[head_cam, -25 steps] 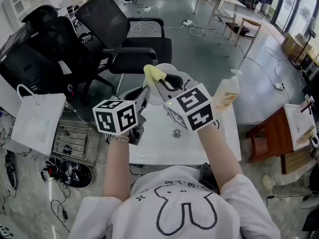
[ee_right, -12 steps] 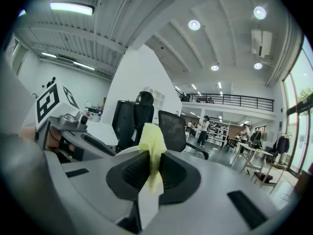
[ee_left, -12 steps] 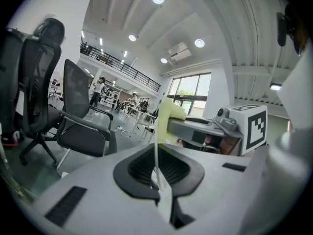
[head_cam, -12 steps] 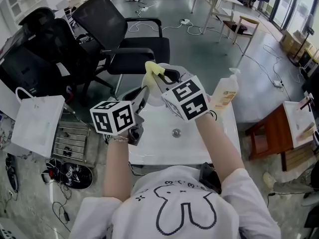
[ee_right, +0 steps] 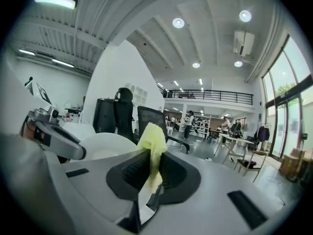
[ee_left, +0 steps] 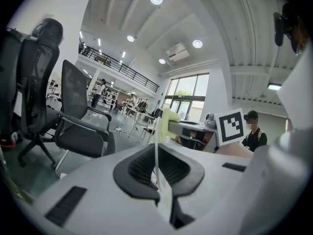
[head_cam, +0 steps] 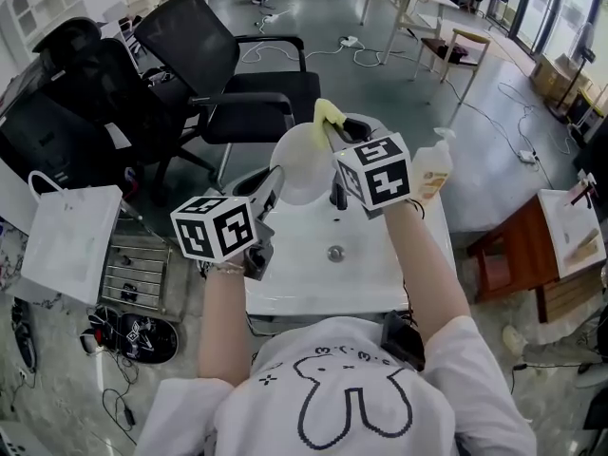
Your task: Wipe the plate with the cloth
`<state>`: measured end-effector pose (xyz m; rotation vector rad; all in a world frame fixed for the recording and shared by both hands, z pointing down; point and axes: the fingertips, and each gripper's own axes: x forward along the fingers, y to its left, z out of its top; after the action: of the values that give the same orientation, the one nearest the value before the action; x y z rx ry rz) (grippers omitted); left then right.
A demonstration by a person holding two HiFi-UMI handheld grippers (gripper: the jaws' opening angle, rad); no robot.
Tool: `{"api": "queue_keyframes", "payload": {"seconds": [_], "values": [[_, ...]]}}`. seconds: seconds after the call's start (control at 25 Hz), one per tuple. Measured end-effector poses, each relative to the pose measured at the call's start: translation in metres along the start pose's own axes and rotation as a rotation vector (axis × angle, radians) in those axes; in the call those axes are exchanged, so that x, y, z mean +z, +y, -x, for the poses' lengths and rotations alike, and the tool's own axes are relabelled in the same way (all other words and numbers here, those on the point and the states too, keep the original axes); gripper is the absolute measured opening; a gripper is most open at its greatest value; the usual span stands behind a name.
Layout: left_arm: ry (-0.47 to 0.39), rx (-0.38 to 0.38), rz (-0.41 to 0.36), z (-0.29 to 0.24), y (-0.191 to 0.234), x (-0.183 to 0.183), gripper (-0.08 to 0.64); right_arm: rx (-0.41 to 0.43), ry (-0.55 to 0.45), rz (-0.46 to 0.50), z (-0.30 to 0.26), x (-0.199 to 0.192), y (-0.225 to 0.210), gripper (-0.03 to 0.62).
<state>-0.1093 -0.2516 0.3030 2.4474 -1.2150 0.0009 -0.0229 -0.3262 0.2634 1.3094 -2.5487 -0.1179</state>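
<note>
A white plate [head_cam: 300, 163] stands on edge over the white sink top [head_cam: 304, 283], and my left gripper [head_cam: 270, 188] is shut on its lower left rim. In the left gripper view the plate [ee_left: 156, 153] shows edge-on as a thin white line between the jaws of that gripper [ee_left: 157, 174]. My right gripper [head_cam: 332, 133] is shut on a yellow cloth [head_cam: 327, 112], which sits at the plate's upper right edge. In the right gripper view the cloth [ee_right: 152, 146] sticks up from between the jaws of the right gripper [ee_right: 151, 176], with the plate [ee_right: 105, 146] just to its left.
A soap bottle [head_cam: 432, 171] stands at the sink top's right back corner, and a drain [head_cam: 334, 253] lies in its middle. Black office chairs [head_cam: 237, 74] stand behind, a white bag [head_cam: 71, 231] to the left, a wooden stool [head_cam: 513, 264] to the right.
My right gripper has carried the yellow cloth to the right, from the plate's upper left to its upper right edge. The left gripper and the plate have stayed put.
</note>
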Motion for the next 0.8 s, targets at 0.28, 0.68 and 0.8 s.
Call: {"api": "queue_keyframes", "payload": {"seconds": [0.28,0.68,0.8], "values": [[-0.016,0.015,-0.004,-0.004,0.005,-0.001,0.017,-0.007,-0.033,-0.079,0.022,0.005,0.0,0.051],[-0.036,0.032,-0.005,-0.008,0.006,0.002,0.018,0.142,-0.047,-0.064,0.037,-0.007,0.057,0.051],[-0.043,0.024,-0.007,-0.01,0.001,0.005,0.018,0.195,-0.038,-0.037,0.032,-0.014,0.078,0.051]]}}
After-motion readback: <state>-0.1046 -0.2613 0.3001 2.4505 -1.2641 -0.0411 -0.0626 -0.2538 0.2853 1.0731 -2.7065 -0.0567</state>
